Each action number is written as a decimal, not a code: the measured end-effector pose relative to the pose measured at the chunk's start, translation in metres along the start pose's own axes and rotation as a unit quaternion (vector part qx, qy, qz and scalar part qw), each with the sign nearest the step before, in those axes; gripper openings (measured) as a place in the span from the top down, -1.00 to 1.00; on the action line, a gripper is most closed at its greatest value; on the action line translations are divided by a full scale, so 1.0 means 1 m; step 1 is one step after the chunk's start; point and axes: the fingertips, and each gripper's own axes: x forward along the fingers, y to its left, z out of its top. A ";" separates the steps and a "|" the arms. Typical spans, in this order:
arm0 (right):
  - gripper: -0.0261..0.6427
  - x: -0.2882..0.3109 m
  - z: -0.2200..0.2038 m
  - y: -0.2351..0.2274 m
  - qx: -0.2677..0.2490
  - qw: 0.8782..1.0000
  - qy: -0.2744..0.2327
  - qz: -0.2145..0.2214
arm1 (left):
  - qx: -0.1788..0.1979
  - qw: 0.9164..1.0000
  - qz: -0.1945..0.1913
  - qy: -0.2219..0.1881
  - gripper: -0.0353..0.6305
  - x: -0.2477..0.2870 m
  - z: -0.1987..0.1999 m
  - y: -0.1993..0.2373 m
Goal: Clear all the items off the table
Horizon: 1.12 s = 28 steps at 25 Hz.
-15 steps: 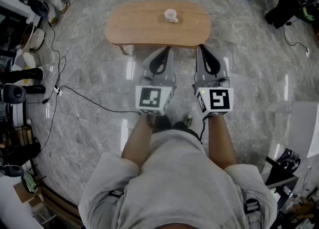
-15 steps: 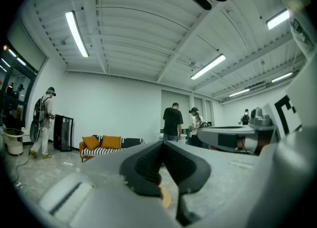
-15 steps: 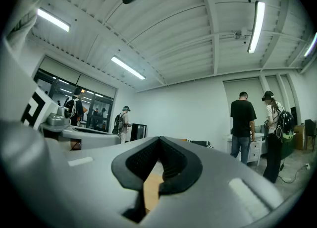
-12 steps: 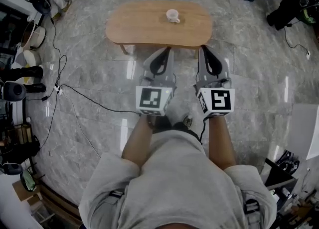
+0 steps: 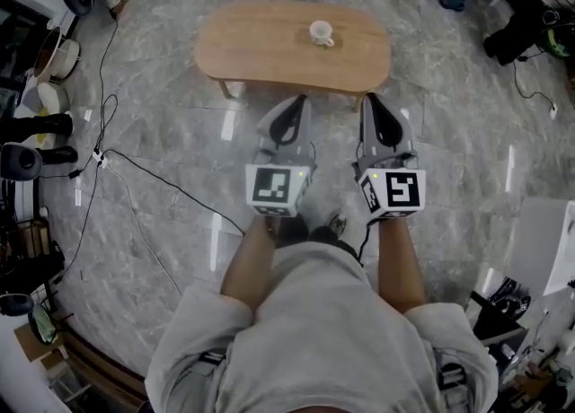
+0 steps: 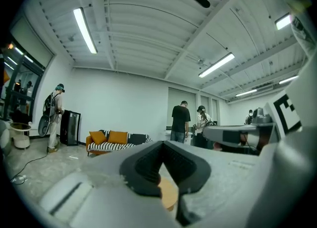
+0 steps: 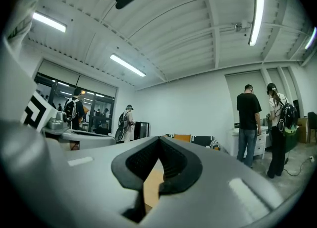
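Left gripper and right gripper, jaws together and empty at frame centre, sit short of the wooden table at upper centre, where one white cup stands untouched, so clearing seems not yet begun.

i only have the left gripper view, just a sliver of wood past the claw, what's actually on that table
observer: One thing only: a small white cup with a handle, standing on the oval light-wood table, a bit right of its middle.
operator: is either claw near it yet
observer: No. The left gripper and right gripper hang side by side above the grey marble floor, short of the table's near edge.
operator: right claw open or shut
observer: Shut. The right gripper view shows its claw closed with nothing in it.
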 end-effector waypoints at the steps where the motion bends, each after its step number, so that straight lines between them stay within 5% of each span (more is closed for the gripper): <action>1: 0.90 0.007 -0.002 0.005 0.005 1.000 0.003 0.000 | -0.002 1.000 -0.001 0.000 0.83 0.000 -0.001 0.008; 11: 0.90 0.072 -0.017 0.043 0.023 0.999 0.026 -0.023 | -0.016 1.000 -0.020 -0.003 0.83 0.013 -0.005 0.090; 21: 0.90 0.120 -0.038 -0.014 0.036 0.997 0.045 -0.045 | -0.021 0.999 -0.042 0.024 0.83 0.091 -0.024 0.094; 28: 0.90 0.208 -0.066 -0.054 0.057 0.996 0.052 -0.044 | -0.012 0.998 -0.043 0.045 0.83 0.174 -0.035 0.141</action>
